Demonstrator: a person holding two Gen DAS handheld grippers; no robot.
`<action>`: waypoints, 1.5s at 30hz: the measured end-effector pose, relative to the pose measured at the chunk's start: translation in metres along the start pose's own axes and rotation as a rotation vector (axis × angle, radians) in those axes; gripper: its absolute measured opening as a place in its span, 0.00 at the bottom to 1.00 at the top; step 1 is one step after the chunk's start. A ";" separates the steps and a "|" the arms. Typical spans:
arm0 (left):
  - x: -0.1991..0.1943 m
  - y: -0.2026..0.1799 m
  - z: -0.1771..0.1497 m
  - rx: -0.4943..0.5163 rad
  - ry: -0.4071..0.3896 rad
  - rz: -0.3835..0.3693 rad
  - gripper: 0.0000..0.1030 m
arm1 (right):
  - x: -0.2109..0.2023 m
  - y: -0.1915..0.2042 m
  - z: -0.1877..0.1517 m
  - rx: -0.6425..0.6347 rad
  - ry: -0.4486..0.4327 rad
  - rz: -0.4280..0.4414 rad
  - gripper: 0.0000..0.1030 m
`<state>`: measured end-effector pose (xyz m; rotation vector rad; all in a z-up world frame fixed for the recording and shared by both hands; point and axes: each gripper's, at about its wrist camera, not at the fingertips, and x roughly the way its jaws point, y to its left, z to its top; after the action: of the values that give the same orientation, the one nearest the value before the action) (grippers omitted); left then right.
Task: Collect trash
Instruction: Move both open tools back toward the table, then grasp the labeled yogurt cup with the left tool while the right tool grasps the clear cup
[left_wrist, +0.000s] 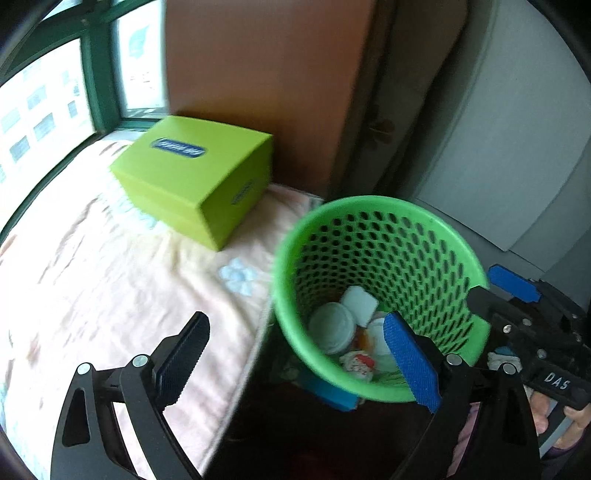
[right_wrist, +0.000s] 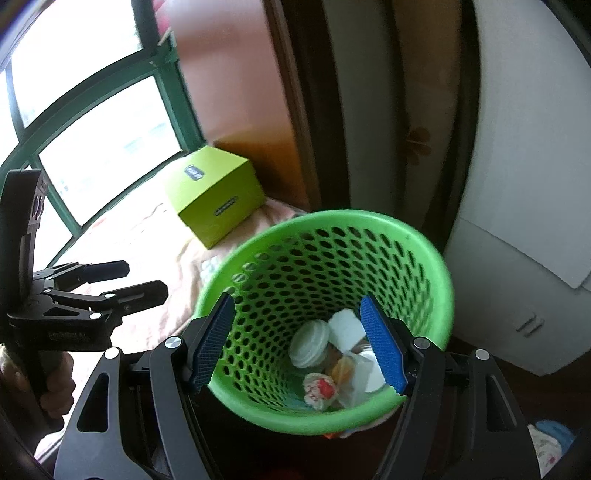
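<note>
Right now your right hand-held gripper (right_wrist: 299, 347) grips the green perforated wastebasket (right_wrist: 424, 258) across its rim, beside the bed (left_wrist: 92, 277). Inside lie a white jar (right_wrist: 309, 343) and crumpled wrappers (right_wrist: 319, 387). Your left hand-held gripper (left_wrist: 295, 354) stands released, empty.

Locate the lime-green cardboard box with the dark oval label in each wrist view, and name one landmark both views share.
Left wrist view: the lime-green cardboard box sits upper left of centre on the pale patterned bedspread, left of the green perforated plastic basket.
Right wrist view: the box lies smaller, left of centre, above and left of the basket.
Shared landmark: the green-framed window behind the box.
</note>
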<state>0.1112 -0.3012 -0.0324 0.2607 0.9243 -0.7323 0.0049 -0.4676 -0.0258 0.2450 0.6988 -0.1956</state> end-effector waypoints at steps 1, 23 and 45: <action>-0.002 0.006 -0.002 -0.011 -0.001 0.009 0.89 | 0.000 0.003 0.001 -0.003 0.000 0.005 0.69; -0.052 0.192 -0.058 -0.304 -0.025 0.299 0.89 | 0.053 0.121 0.016 -0.144 0.060 0.173 0.69; -0.043 0.357 -0.091 -0.447 0.025 0.427 0.89 | 0.124 0.230 0.027 -0.305 0.151 0.280 0.69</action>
<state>0.2778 0.0257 -0.0866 0.0649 0.9887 -0.1209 0.1739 -0.2675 -0.0507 0.0637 0.8243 0.1982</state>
